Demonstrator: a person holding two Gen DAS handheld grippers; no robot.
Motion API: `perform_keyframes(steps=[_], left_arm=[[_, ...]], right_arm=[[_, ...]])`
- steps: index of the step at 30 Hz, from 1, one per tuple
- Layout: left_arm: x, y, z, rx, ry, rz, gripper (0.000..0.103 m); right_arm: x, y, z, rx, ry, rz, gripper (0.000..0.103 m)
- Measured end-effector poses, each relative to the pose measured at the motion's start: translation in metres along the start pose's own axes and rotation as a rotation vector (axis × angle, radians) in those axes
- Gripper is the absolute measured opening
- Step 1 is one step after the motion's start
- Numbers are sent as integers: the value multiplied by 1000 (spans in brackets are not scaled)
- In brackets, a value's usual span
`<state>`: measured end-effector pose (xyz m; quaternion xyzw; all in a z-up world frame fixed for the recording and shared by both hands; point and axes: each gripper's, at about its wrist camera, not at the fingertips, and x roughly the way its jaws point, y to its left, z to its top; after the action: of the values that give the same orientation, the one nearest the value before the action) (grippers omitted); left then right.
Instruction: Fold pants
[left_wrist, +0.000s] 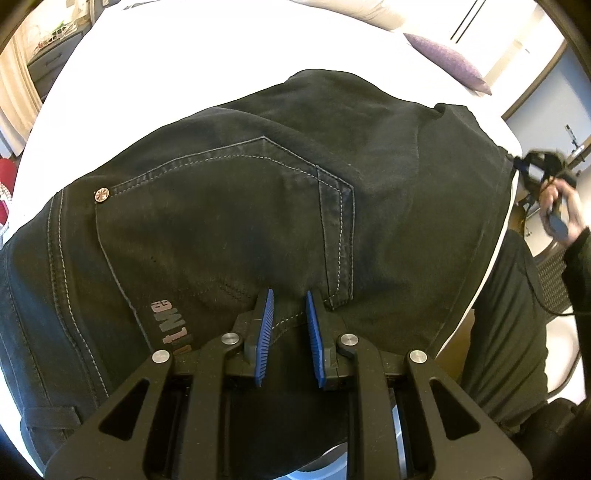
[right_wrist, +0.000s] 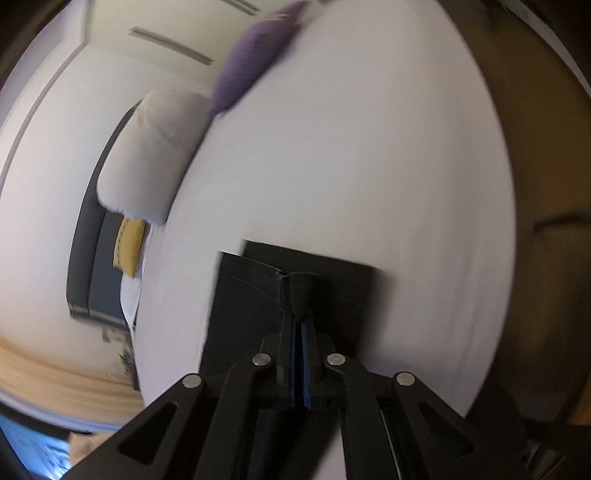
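Dark green-black pants (left_wrist: 258, 206) lie on a white bed (left_wrist: 192, 62), back pocket and rivet facing up. My left gripper (left_wrist: 290, 299) hovers just over the seat of the pants near the pocket's lower corner, its blue pads apart and empty. My right gripper (right_wrist: 297, 314) is shut on a bunched hem of the pants (right_wrist: 295, 288) and holds that leg end above the bed (right_wrist: 351, 147); this view is motion-blurred. The right gripper also shows at the far right of the left wrist view (left_wrist: 543, 173), in a hand.
A purple cushion (left_wrist: 447, 59) lies at the far right of the bed, also in the right wrist view (right_wrist: 251, 66). A white pillow (right_wrist: 151, 158) and a yellow cushion (right_wrist: 129, 247) lie by the dark headboard. The bed's edge runs near my left gripper.
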<state>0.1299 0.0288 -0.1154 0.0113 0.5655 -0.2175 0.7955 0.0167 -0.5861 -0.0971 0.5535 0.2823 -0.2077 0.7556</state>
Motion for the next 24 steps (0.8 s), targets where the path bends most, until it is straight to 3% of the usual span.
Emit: perform_keyframes(steps=[3,5,7,9,10,11,12,24], left_arm=[[0,-1,6,-7,7,3,18],[1,-2,9,-12,9,8,18],[2,-3,9,-13,10,17,18],[2,-5,11,-13,12,29,18],[2,-6,10,-13,13,33,18],[3,-8,11,-13,14,39,18],[3,-9,12,-14,16,42,18],[4,-20,14,-4,29,60,18]], right_arm=[[14,-4,-3,63,19,69,14],[15,-13,-6,63,26,114,38],[16,-12,-1,57,27,140,47],[24,-7,2,35,29,140,48],[24,-10,4,27,35,143,41],[26,-10,6,14,45,139,20],[25,-11,7,6,57,130,8],[0,-44,13,61,9,72,6]])
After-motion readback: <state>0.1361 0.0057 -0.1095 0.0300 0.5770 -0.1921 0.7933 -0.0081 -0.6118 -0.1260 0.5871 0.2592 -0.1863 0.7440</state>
